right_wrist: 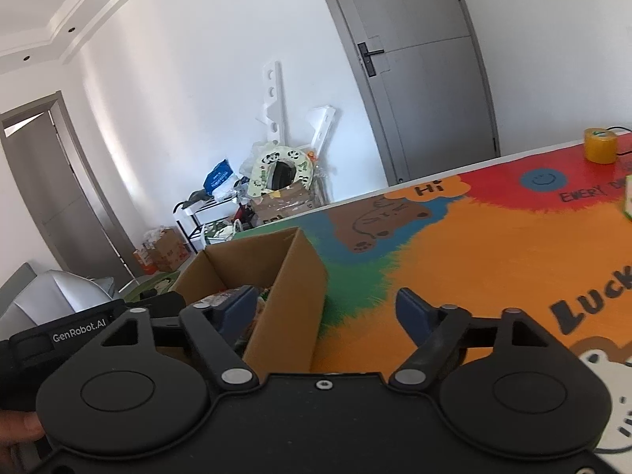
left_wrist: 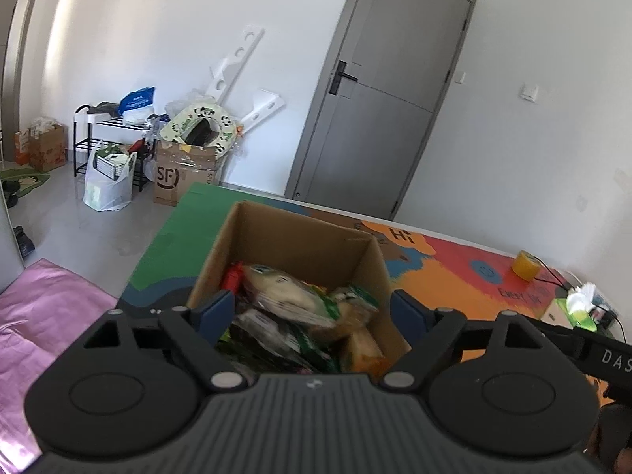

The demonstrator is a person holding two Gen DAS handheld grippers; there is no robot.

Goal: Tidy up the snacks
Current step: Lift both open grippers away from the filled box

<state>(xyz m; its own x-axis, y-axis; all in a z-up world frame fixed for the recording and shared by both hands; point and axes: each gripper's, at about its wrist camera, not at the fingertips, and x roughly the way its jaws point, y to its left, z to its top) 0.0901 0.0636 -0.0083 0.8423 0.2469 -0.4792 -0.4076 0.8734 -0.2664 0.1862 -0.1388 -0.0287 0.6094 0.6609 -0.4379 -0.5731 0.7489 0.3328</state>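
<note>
An open cardboard box (left_wrist: pixel 300 237) stands on the colourful table mat (left_wrist: pixel 442 276) near its left end. Inside lie several snack packets (left_wrist: pixel 292 304), mostly green and pale, with a red one (left_wrist: pixel 233 276) at the left wall. My left gripper (left_wrist: pixel 312 308) hovers open over the box's near end, one blue finger above the left wall and the other just outside the right wall. My right gripper (right_wrist: pixel 326 308) is open too and straddles the right wall of the box (right_wrist: pixel 288 296), its left finger over the inside. Nothing is held by either gripper.
A yellow tape roll (right_wrist: pixel 600 145) with a black cable sits at the mat's far right, near a green tissue box (left_wrist: pixel 580 304). Pink fabric (left_wrist: pixel 39 316) lies left of the table. Boxes, bags and a rack crowd the floor by the wall (left_wrist: pixel 185 158), beside a grey door (left_wrist: pixel 379 118).
</note>
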